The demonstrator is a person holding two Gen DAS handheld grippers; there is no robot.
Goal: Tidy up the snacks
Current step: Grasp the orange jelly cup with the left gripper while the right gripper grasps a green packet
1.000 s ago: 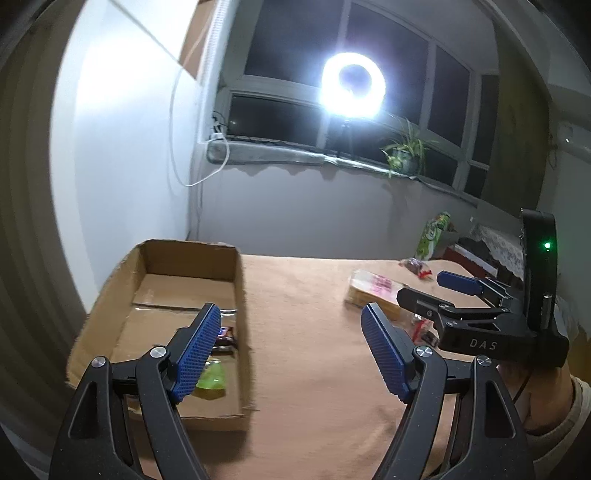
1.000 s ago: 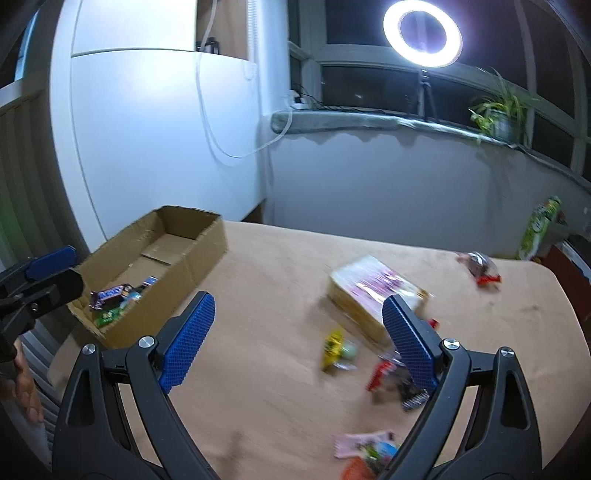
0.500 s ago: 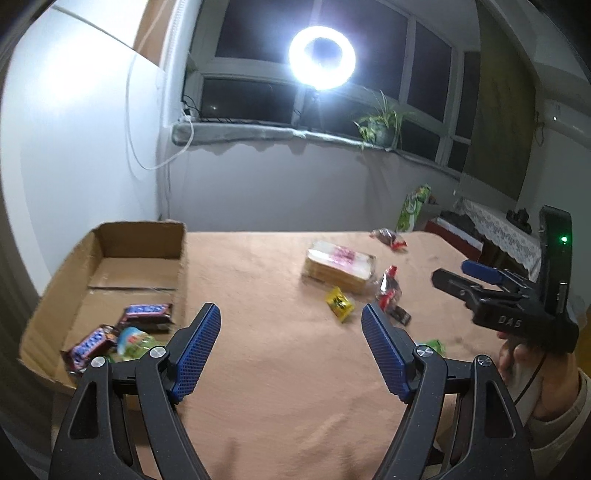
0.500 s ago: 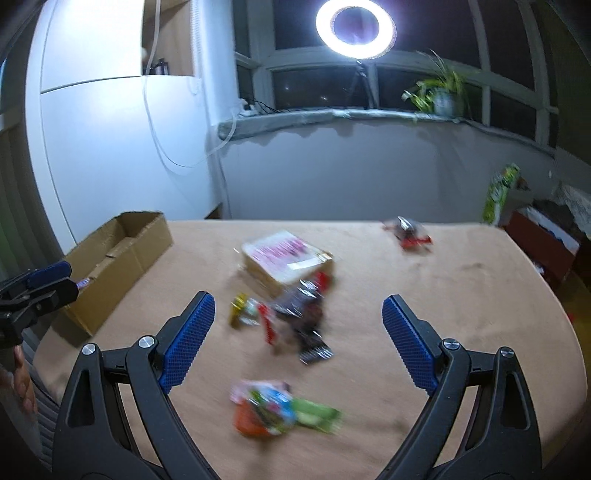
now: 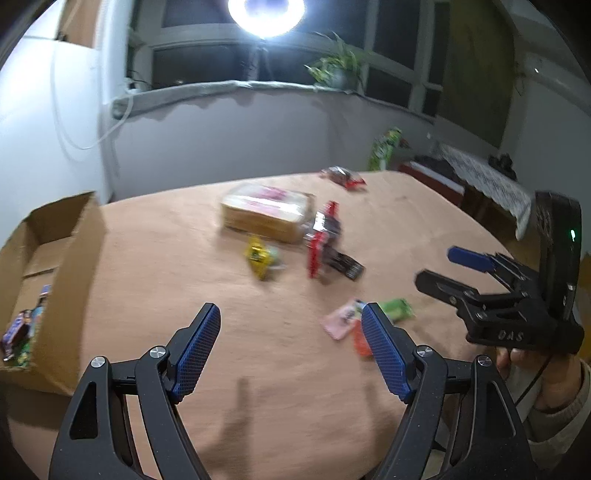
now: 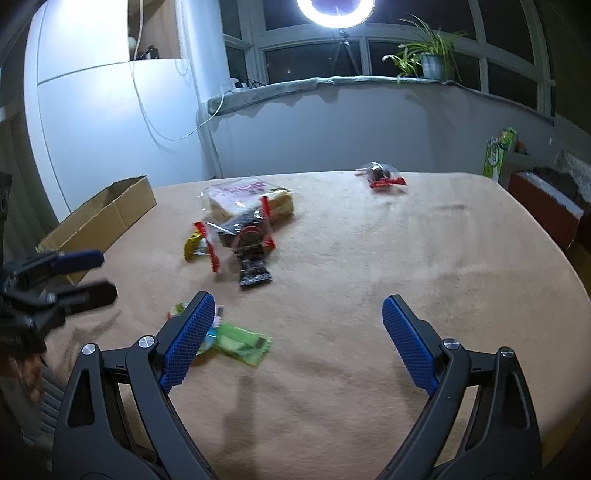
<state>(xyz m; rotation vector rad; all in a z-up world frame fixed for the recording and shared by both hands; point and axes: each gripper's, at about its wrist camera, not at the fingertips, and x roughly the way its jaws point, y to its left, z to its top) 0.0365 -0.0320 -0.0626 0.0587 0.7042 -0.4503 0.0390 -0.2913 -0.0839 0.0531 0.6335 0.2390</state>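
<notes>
Snacks lay scattered mid-table: a bagged bread loaf [image 6: 251, 201], red-trimmed dark packets [image 6: 246, 230], a green wrapper [image 6: 242, 341] nearest. The cardboard box [image 5: 44, 280] sat at the left edge holding candy bars. Left gripper [image 5: 291, 350] and right gripper [image 6: 299, 341] both hovered wide apart, gripping nothing.

A glowing white ring light [image 6: 335, 9] stands before dark windows [image 6: 310, 61] (night outside); a potted green plant [image 6: 424, 59] sits on the grey sill [image 6: 269, 92].

Left edge: open brown cardboard box [image 5: 55, 258] on the tan cloth-covered counter [image 5: 184, 258], candy bars inside.
Middle: clear bagged bread loaf [image 5: 266, 212]; small wrappers just nearer.
</notes>
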